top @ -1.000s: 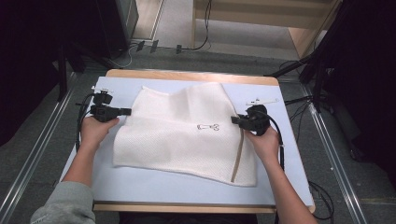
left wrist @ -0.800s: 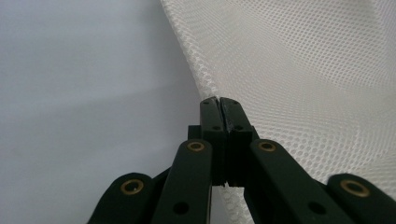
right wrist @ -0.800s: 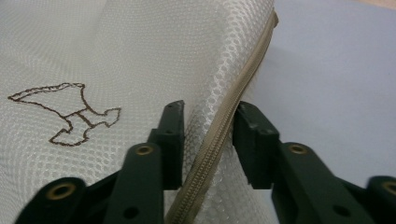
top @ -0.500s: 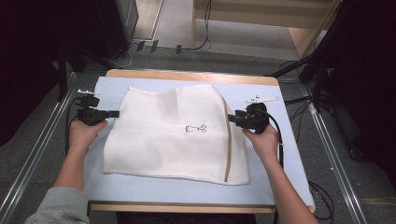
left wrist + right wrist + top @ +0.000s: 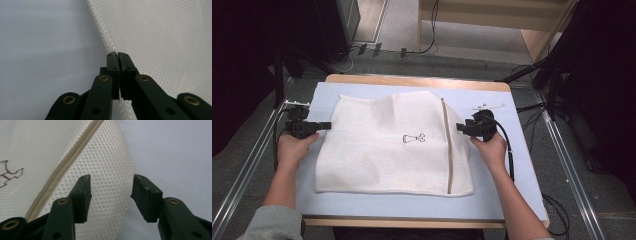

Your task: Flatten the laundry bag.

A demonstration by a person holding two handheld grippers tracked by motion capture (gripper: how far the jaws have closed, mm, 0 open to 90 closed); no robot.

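Right gripper view showed the right tongs (image 5: 110, 192) just opening, mesh bag (image 5: 105, 170) unpinched between; left gripper view showed the left tongs (image 5: 117, 56) pinching its nine-o'clock edge.

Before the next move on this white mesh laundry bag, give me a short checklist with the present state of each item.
1. Left gripper clamped on the bag's left edge: ok, jaws shut on the mesh.
2. Right gripper off the bag: ok, its jaws have just been opening; the mesh lies between them, unpinched.
3. Mesh laundry bag spread flat: not ok, top edge uneven.
4. Zipper straight: ok.
5. Bag fully on the blue mat: ok.
6. Small white item clear of the bag: ok.
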